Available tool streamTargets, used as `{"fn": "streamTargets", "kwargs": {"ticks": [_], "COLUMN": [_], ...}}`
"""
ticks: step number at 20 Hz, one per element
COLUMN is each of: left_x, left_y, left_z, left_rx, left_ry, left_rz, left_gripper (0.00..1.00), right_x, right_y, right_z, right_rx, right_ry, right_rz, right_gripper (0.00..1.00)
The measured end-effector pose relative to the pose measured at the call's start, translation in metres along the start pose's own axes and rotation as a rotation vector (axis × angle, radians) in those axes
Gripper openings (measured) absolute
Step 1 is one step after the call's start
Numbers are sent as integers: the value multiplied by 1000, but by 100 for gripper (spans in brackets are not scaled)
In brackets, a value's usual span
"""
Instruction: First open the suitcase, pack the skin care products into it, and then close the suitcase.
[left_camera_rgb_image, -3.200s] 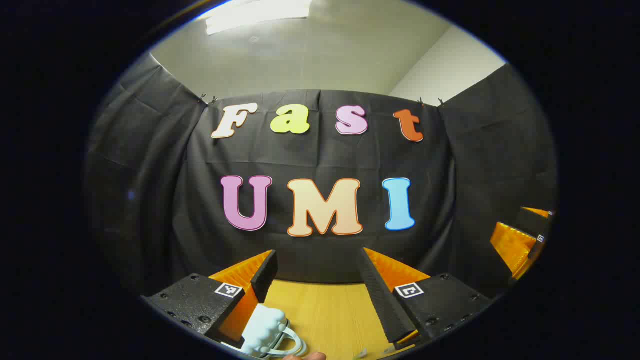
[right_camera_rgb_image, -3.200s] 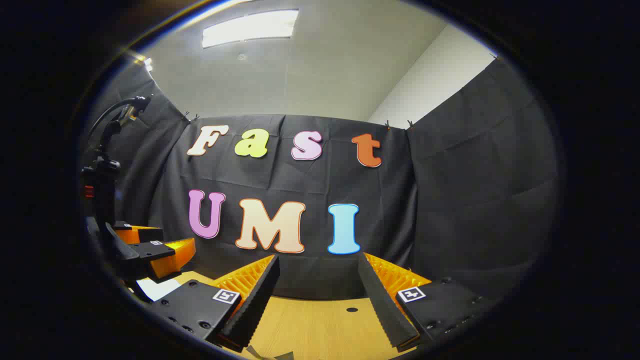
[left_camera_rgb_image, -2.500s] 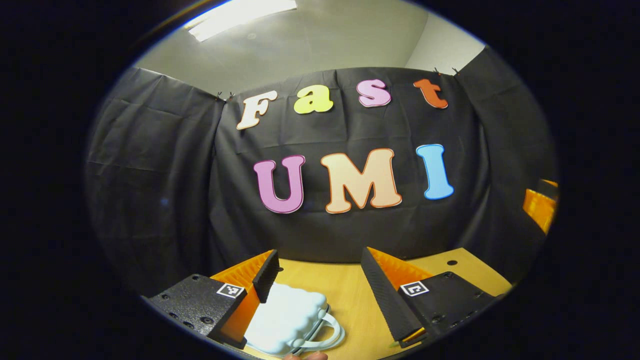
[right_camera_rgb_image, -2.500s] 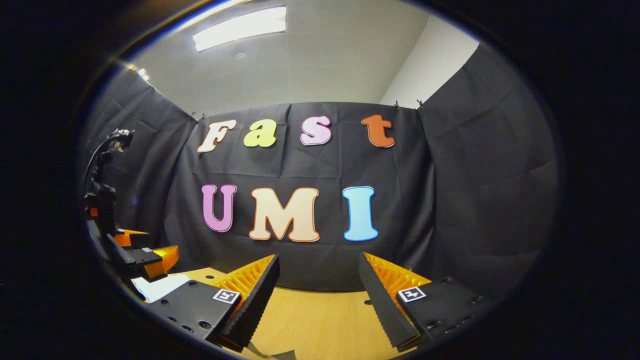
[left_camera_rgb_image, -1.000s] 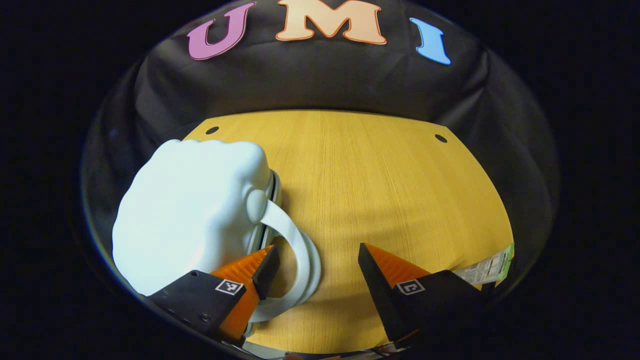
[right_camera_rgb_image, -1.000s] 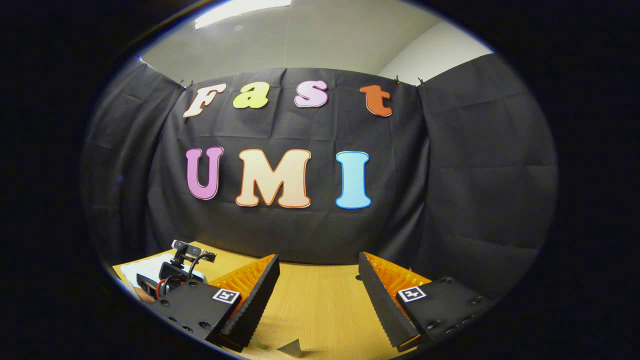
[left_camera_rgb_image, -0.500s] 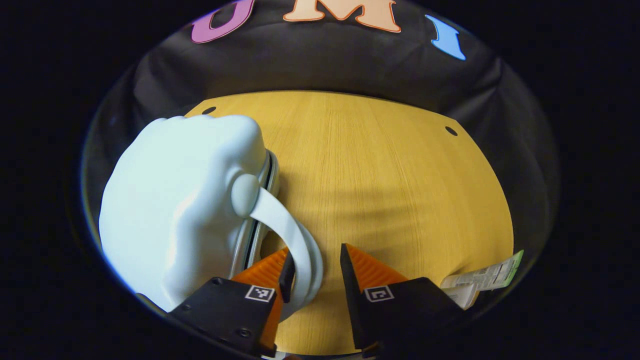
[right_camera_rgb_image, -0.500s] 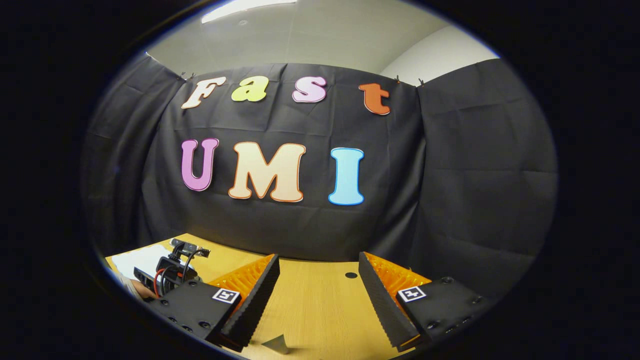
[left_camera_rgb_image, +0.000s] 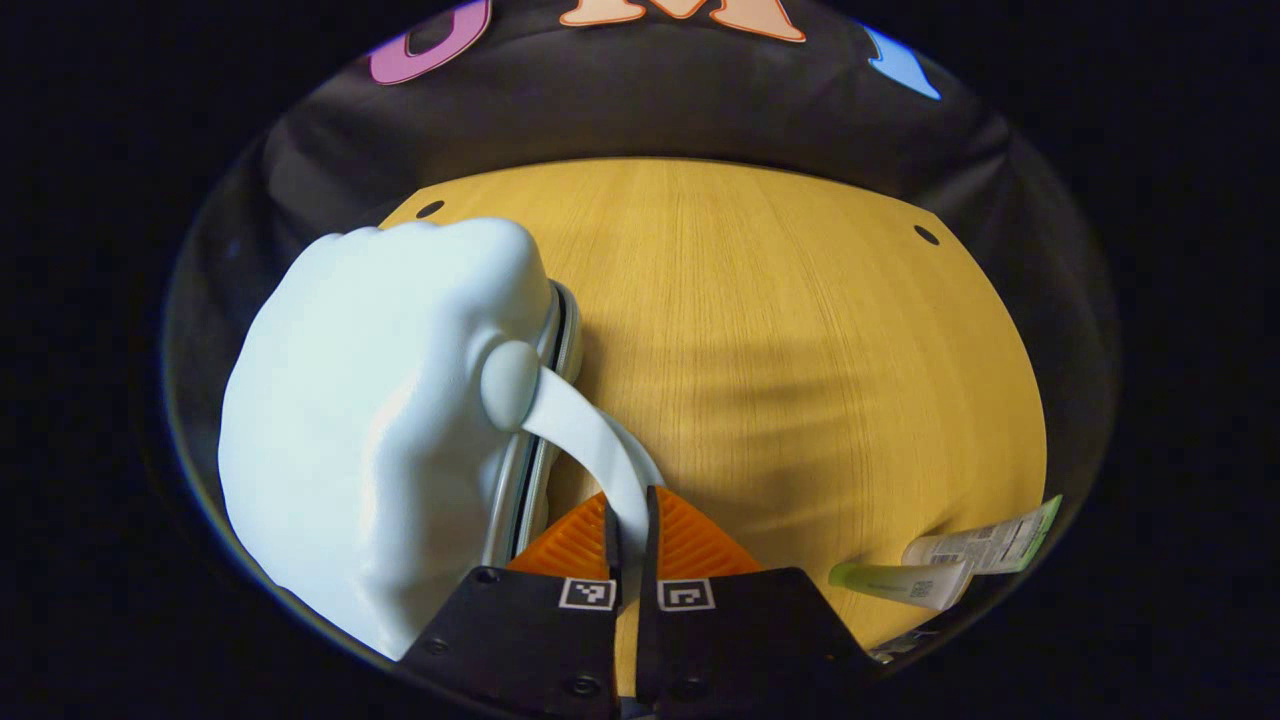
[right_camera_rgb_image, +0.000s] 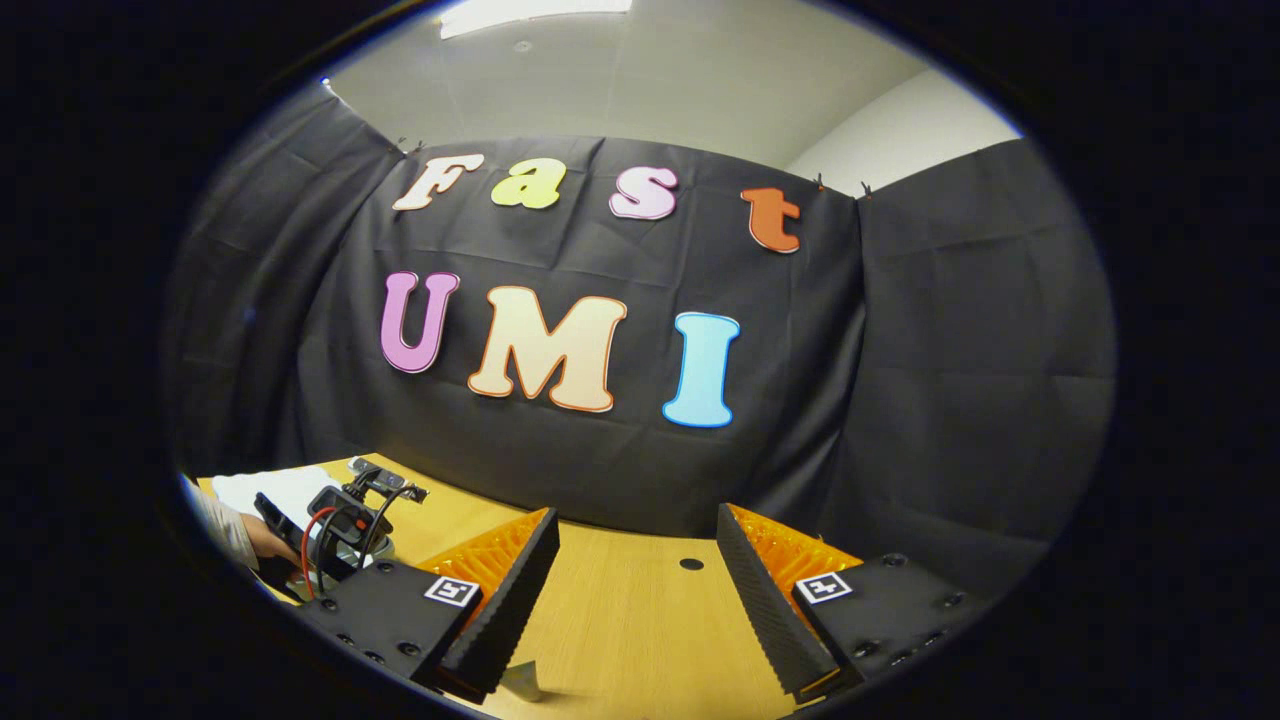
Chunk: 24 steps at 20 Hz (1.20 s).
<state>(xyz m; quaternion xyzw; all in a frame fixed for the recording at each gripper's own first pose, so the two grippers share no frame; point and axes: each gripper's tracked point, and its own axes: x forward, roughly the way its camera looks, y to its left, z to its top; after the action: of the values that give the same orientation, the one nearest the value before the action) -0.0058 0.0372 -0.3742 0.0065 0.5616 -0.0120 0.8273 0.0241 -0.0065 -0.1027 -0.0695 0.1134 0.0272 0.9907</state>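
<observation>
1 suitcase (left_camera_rgb_image: 380, 420) | handle (left_camera_rgb_image: 590, 450) pinched by left gripper (left_camera_rgb_image: 628, 520) | perhaps 2 tubes (left_camera_rgb_image: 950, 565)

The wooden table (left_camera_rgb_image: 800, 340) has a light yellow-brown surface with straight grain. Two small round holes sit near its far edge, one at 11 o'clock (left_camera_rgb_image: 430, 209) and one at 1 o'clock (left_camera_rgb_image: 926, 235). The black cloth wall (right_camera_rgb_image: 950, 400) stands behind the table. A ceiling light (right_camera_rgb_image: 535, 12) is at 12 o'clock.
</observation>
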Motion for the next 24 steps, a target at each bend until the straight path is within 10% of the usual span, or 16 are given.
{"fn": "streamTargets", "kwargs": {"ticks": [9, 24], "left_x": [-72, -148], "left_y": [1, 79], "left_z": [39, 92], "left_rx": [18, -9], "left_ry": [-115, -340], "left_rz": [12, -51], "left_gripper": [0, 0], "right_x": [0, -3], "right_y": [35, 155], "right_z": [-21, 24], "right_rx": [103, 141], "right_ry": [14, -40], "right_rz": [182, 142], "right_gripper": [99, 98]}}
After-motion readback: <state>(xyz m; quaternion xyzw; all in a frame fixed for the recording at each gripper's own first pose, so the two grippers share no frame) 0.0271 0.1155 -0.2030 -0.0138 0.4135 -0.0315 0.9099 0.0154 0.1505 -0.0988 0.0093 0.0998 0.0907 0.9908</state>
